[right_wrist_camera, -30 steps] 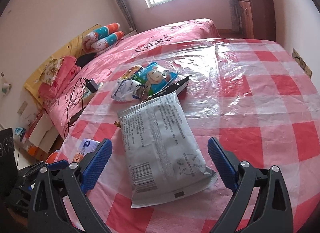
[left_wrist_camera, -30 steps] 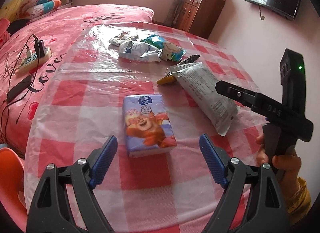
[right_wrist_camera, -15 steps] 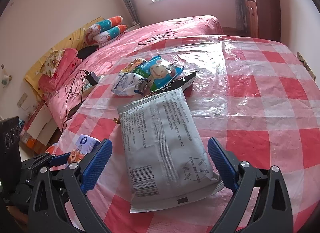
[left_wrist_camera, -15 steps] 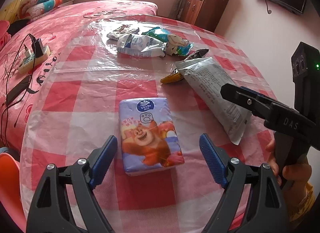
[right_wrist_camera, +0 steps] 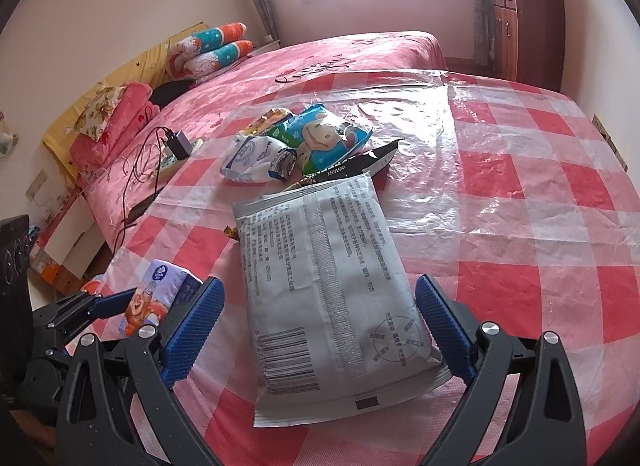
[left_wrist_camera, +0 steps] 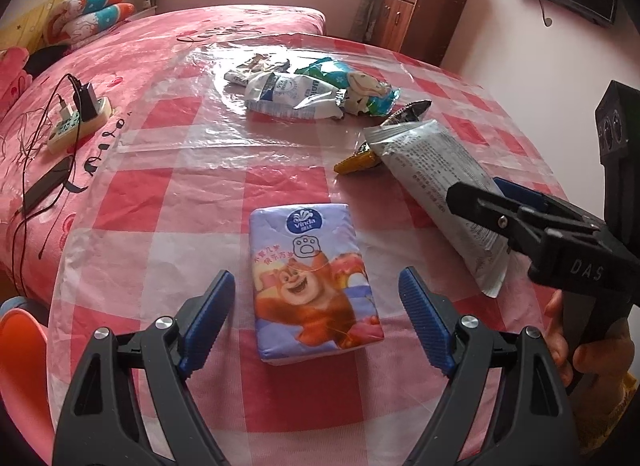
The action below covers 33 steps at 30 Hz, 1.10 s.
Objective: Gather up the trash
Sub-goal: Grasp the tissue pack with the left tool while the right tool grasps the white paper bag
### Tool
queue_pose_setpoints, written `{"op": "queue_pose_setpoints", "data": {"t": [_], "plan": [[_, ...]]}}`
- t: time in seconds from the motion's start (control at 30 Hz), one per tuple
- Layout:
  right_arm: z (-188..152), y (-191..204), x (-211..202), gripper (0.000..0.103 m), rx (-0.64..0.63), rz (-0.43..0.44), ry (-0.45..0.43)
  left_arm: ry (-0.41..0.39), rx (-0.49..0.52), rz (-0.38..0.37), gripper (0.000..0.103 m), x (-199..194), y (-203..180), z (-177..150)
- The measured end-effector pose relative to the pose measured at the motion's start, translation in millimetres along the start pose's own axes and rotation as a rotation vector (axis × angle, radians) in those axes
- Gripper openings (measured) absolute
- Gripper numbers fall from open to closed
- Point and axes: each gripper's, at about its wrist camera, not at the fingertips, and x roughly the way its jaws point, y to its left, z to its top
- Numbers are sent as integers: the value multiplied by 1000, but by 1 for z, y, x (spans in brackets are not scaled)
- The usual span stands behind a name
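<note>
A purple tissue pack with a cartoon bear (left_wrist_camera: 310, 282) lies on the red-checked table. My left gripper (left_wrist_camera: 316, 320) is open, its blue pads on either side of the pack's near end, not touching it. A grey foil bag (right_wrist_camera: 332, 294) lies flat to the right, also in the left wrist view (left_wrist_camera: 436, 185). My right gripper (right_wrist_camera: 320, 330) is open and straddles the bag's near end. Farther back lie a white-blue wrapper (left_wrist_camera: 288, 95), a teal cartoon wrapper (right_wrist_camera: 320, 137), a black sachet (right_wrist_camera: 360, 163) and a yellow wrapper (left_wrist_camera: 356, 161).
The table (right_wrist_camera: 520, 193) has a clear plastic cover. A pink bed (left_wrist_camera: 168, 37) stands behind it, with a power strip, charger and cables (left_wrist_camera: 76, 117) on its edge. An orange stool (left_wrist_camera: 20, 354) is at the near left. A wooden cabinet (left_wrist_camera: 420, 13) stands at the back.
Both grippers have moved forward and lower. The tissue pack now sits between the left pads, and the grey bag's end sits between the right pads. Both stay open.
</note>
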Motion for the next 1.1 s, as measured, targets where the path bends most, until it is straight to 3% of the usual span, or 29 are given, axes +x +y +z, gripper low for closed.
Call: {"op": "queue_pose_setpoints", "data": {"t": [0.3, 0.47, 0.67, 0.77, 1.1], "plan": [[0, 2, 7, 95, -7, -29, 33, -20, -19, 28, 81, -1, 2, -2], [-1, 3, 10, 93, -24, -49, 47, -26, -18, 56, 70, -3, 3, -3], [-2, 7, 9, 86, -49, -89, 33, -35, -33, 35, 56, -5, 5, -4], [-3, 7, 6, 80, -51, -95, 25, -42, -39, 23, 55, -6, 7, -5], [-3, -11, -7, 78, 44, -59, -32, -54, -57, -24, 53, -13, 11, -11]]}}
